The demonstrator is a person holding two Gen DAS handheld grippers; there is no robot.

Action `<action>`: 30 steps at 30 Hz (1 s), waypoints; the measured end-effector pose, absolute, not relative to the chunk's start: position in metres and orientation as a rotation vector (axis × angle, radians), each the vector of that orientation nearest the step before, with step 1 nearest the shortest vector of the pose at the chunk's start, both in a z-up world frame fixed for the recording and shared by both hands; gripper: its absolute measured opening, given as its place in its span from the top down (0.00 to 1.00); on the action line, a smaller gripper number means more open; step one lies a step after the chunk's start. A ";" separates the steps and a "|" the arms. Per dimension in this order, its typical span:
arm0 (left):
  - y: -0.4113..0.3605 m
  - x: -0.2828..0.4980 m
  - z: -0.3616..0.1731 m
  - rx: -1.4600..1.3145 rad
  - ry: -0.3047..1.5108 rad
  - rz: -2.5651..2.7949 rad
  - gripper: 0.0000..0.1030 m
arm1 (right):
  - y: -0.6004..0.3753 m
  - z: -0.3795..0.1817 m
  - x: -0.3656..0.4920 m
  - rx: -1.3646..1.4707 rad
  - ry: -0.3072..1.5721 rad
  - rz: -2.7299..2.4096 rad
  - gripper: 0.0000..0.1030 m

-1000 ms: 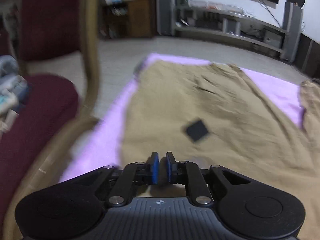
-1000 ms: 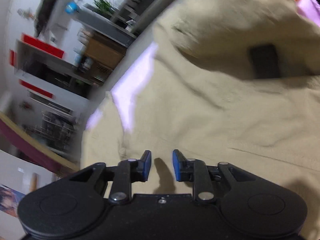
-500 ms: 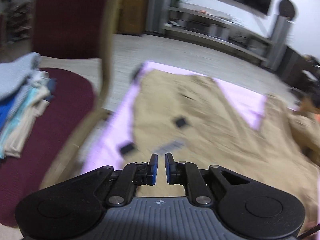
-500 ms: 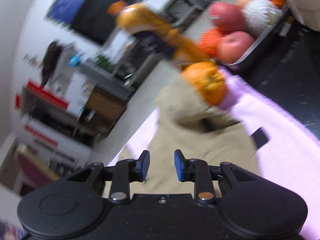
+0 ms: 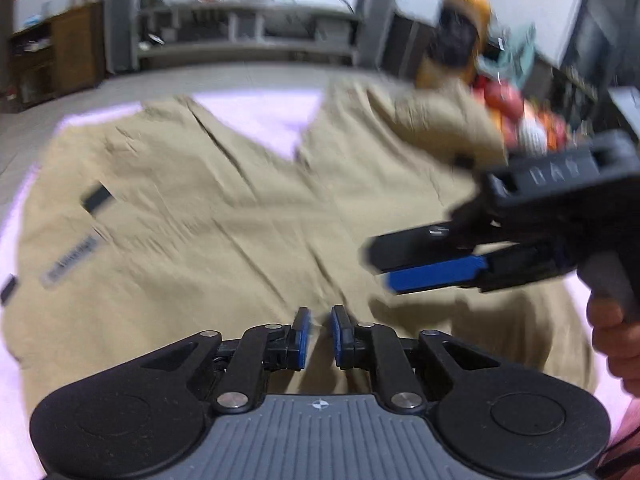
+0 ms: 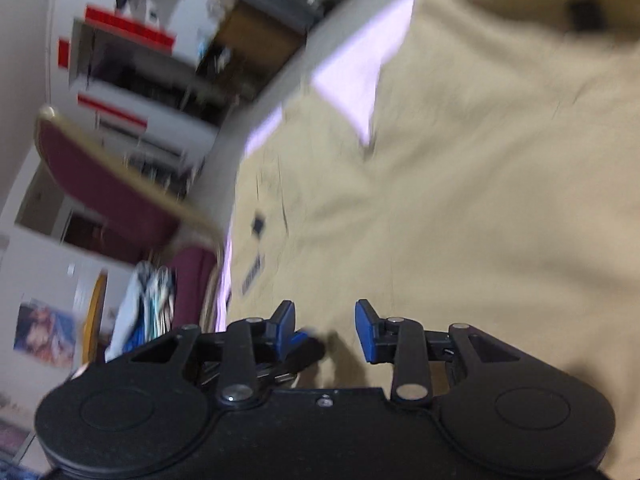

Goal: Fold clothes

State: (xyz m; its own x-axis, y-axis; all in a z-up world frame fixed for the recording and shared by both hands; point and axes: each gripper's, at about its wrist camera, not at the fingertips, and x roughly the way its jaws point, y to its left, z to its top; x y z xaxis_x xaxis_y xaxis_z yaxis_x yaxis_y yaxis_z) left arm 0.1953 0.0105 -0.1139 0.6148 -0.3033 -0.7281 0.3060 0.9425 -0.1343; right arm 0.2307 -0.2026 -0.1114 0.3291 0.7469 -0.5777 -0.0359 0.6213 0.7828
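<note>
A pair of tan trousers (image 5: 248, 216) is being shown spread across a pale pink sheet (image 5: 260, 114), the two legs diverging toward the far side so that a wedge of sheet is being exposed between them. The far end of the right-hand leg is being seen bunched and raised. Dark patches and a grey label (image 5: 70, 262) are being noted on the fabric toward the left edge; their detail is being lost to motion blur.

The left gripper (image 5: 319, 334) is being held low over the near part of the trousers, its blue pads (image 5: 301, 336) parted by a narrow gap with nothing between them. The right gripper (image 5: 384, 264) is being seen from the side in the left wrist view, above the right portion of the garment, gripped by a hand (image 5: 618, 332). In the right wrist view the right gripper (image 6: 325, 330) is being shown with its jaws clearly apart and nothing held, over tan cloth (image 6: 460, 200).

A maroon chair (image 6: 108, 184) carrying a stack of folded clothes (image 6: 146, 304) is being recorded beside the sheet's left edge. Blurred fruit (image 5: 520, 120) is being registered beyond the raised leg.
</note>
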 end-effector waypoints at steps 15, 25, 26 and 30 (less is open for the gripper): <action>0.098 0.139 -0.084 -0.184 0.865 -0.074 0.88 | -0.348 -0.085 0.158 0.856 1.003 0.079 0.67; 0.074 0.118 -0.108 0.017 0.963 -0.080 0.81 | -0.310 -0.111 0.156 0.708 1.175 0.254 0.98; 0.076 0.117 -0.108 0.022 0.970 -0.071 0.80 | -0.313 -0.111 0.155 0.679 1.177 0.227 0.98; 0.089 0.111 -0.094 -0.043 0.958 -0.041 0.90 | -0.334 -0.091 0.145 0.672 1.091 0.181 0.79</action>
